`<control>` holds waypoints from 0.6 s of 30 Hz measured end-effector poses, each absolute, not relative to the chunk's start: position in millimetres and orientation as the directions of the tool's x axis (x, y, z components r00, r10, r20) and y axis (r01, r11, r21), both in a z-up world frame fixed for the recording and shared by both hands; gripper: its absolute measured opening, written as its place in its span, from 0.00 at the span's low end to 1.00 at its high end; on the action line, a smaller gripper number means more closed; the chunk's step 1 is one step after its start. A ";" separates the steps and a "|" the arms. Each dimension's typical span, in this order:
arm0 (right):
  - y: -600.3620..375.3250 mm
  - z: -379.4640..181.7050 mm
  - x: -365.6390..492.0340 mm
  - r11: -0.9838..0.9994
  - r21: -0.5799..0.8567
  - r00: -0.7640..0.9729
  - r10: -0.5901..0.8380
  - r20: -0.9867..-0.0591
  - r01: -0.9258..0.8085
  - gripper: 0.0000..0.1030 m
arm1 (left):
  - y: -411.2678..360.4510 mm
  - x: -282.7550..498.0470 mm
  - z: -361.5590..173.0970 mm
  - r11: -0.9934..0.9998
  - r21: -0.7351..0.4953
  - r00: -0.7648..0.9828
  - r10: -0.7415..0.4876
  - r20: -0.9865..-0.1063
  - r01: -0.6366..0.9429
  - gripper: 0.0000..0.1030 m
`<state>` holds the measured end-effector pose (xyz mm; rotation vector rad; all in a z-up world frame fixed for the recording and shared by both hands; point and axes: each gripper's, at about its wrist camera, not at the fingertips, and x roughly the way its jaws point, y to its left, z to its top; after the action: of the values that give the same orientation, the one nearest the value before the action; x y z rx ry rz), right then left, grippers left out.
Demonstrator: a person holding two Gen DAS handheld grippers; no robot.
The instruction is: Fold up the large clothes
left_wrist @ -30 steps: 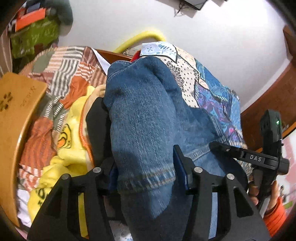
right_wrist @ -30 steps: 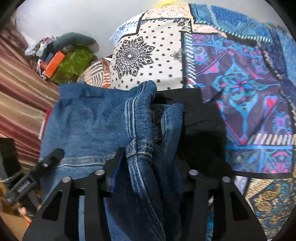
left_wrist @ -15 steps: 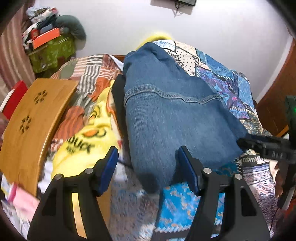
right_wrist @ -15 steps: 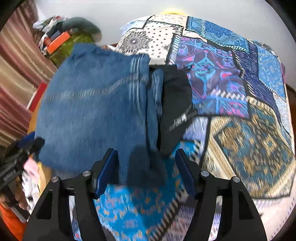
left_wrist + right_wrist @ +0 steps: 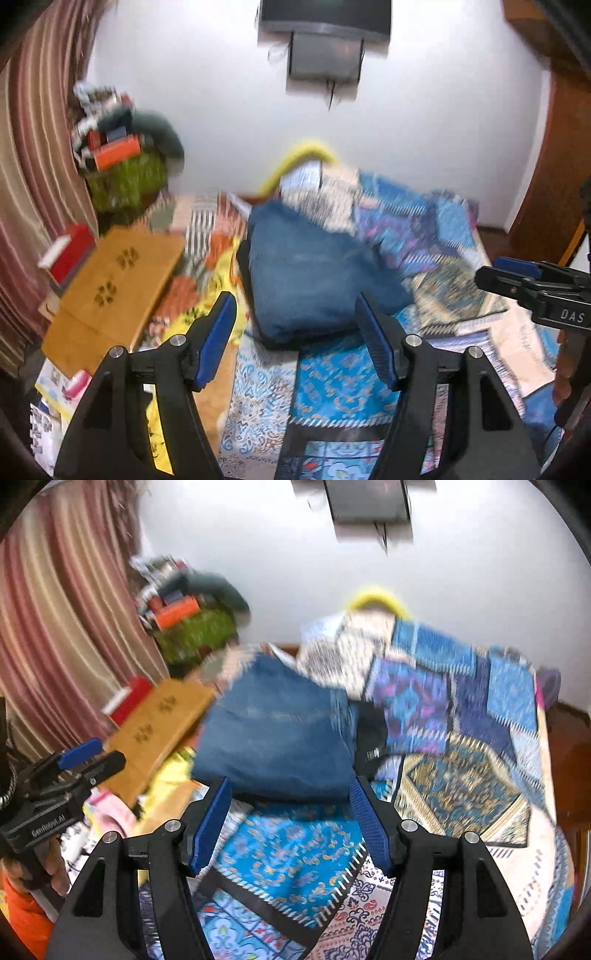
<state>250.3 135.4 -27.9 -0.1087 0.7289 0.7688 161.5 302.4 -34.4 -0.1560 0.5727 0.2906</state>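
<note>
Blue denim, folded — jeans (image 5: 310,273) lying on the patchwork quilt (image 5: 332,380), a black garment (image 5: 371,731) tucked at their right edge, yellow cloth (image 5: 225,273) to their left. Left gripper (image 5: 295,332) held above the quilt short of the jeans, fingers spread, nothing between them. Right gripper (image 5: 290,814) likewise — fingers wide apart, empty. Wooden board (image 5: 110,291) off to the left, blurred.

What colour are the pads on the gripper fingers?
Blue pads on black fingers, clearest in the right wrist view.
</note>
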 end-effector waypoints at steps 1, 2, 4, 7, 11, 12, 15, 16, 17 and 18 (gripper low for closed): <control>129.8 -16.2 238.7 0.719 0.158 0.508 0.612 -0.606 -0.677 0.61 | 296.4 153.4 -26.1 0.948 -0.062 0.816 0.234 -0.530 -0.312 0.64; 126.3 -8.7 230.3 0.715 0.152 0.522 0.622 -0.583 -0.682 0.61 | 285.4 138.3 -12.2 0.949 -0.056 0.840 0.245 -0.484 -0.309 0.64; 113.9 14.1 206.4 0.706 0.132 0.563 0.650 -0.511 -0.696 0.61 | 269.5 117.2 6.7 0.951 -0.051 0.872 0.257 -0.417 -0.305 0.64; 95.2 40.7 171.1 0.692 0.099 0.605 0.684 -0.408 -0.715 0.61 | 242.4 80.1 32.0 0.953 -0.048 0.913 0.271 -0.305 -0.298 0.64; 71.4 61.4 131.5 0.685 0.070 0.642 0.709 -0.293 -0.725 0.61 | 210.8 40.0 52.5 0.954 -0.042 0.941 0.285 -0.185 -0.297 0.64; 64.1 65.8 120.0 0.684 0.067 0.649 0.714 -0.263 -0.726 0.61 | 202.8 31.1 56.4 0.954 -0.038 0.945 0.288 -0.158 -0.297 0.64; 52.2 69.2 102.9 0.693 0.059 0.669 0.711 -0.217 -0.718 0.62 | 186.0 10.2 62.2 0.952 -0.040 0.950 0.298 -0.095 -0.303 0.64; 49.2 69.4 98.5 0.699 0.054 0.677 0.707 -0.204 -0.713 0.63 | 180.5 4.3 62.9 0.951 -0.039 0.950 0.303 -0.079 -0.306 0.64; 47.3 68.9 94.2 0.706 0.047 0.687 0.701 -0.193 -0.707 0.64 | 175.9 -0.5 63.2 0.949 -0.040 0.949 0.308 -0.065 -0.311 0.64; 45.8 68.0 90.7 0.713 0.042 0.696 0.694 -0.183 -0.700 0.66 | 170.1 -5.5 63.2 0.947 -0.039 0.947 0.316 -0.051 -0.318 0.64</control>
<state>90.7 45.8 68.0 -0.0322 0.1915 0.7780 -5.5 170.1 63.2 -0.0466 0.0440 0.3229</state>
